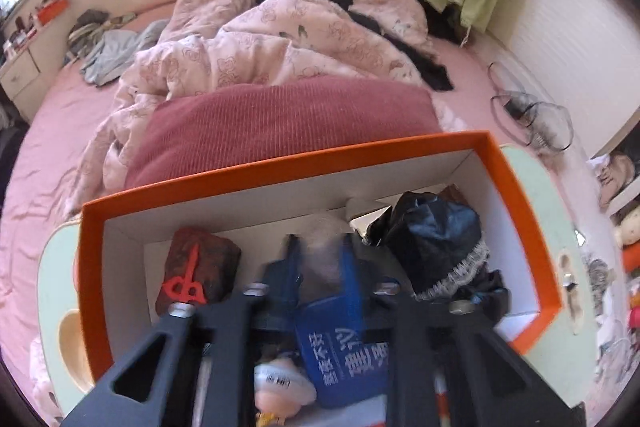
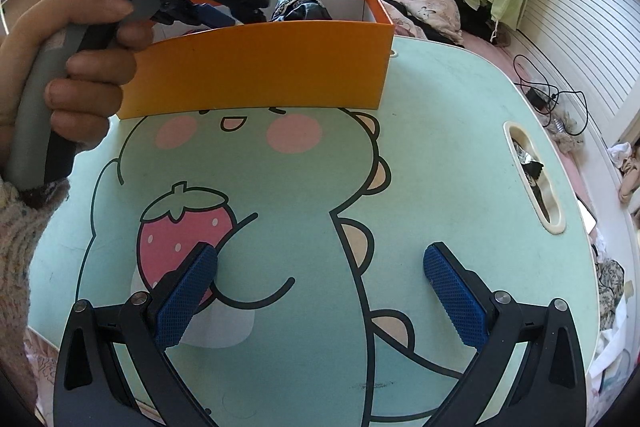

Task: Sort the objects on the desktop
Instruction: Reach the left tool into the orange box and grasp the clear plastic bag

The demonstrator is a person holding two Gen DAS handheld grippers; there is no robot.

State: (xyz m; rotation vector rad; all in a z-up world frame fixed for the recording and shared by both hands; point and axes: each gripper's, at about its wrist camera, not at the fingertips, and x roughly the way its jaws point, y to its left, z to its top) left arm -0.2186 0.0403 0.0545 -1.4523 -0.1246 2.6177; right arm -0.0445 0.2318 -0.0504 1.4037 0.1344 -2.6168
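An orange cardboard box [image 1: 516, 163] with white inner walls is set at the far edge of the mint cartoon-printed table [image 2: 440, 163], and a dark red block [image 1: 200, 267], crumpled black lace-trimmed fabric [image 1: 436, 239] and a blue printed piece [image 1: 344, 355] are held in it. The left gripper [image 1: 320, 247] is lowered into the box with its blurred jaws drawn together; whether anything is pinched cannot be told. The right gripper [image 2: 320, 267] is held wide apart and empty over the table.

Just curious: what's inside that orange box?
Inside the orange box: a dark red block, a crumpled black bag, a blue card. The left claw covers whatever lies beneath.
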